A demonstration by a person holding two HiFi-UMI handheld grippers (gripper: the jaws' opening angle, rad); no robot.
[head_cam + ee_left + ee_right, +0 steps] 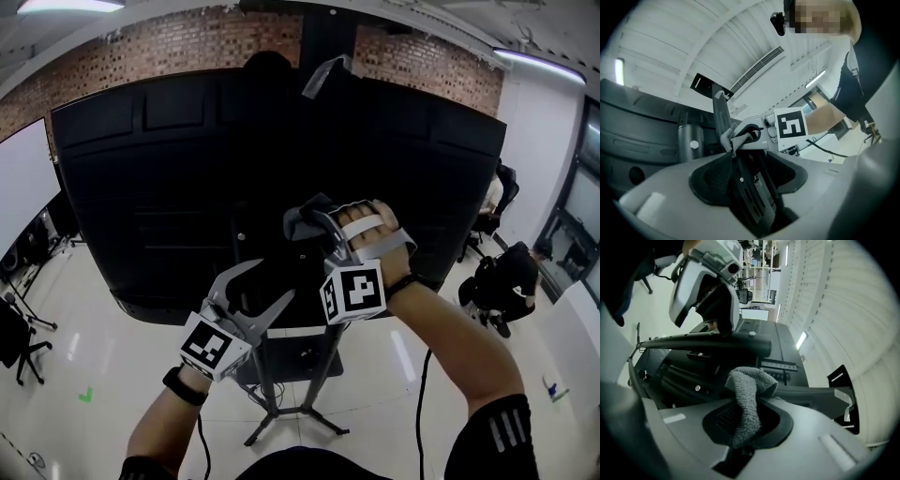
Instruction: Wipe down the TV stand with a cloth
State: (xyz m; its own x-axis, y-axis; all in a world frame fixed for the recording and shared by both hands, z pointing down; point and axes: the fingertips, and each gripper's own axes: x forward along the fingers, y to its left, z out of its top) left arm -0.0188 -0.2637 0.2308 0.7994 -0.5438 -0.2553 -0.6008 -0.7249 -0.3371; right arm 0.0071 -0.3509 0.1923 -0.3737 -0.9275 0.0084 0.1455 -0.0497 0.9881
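The back of a large black TV (281,150) fills the head view, mounted on a stand with a dark column (286,361) and splayed legs (281,417). My right gripper (317,225) is shut on a grey cloth (302,221) held against the TV's back, just above the column. In the right gripper view the cloth (747,399) hangs bunched between the jaws. My left gripper (267,283) sits lower left of it with its fingers spread open and holding nothing. The left gripper view looks up at the right gripper (750,136) and the cloth (732,139).
Two people (506,277) sit at the right by a glass wall. An office chair (19,342) and a whiteboard (23,187) stand at the left. A brick wall (169,47) rises behind the TV. Cables trail down past the stand's legs over a glossy white floor.
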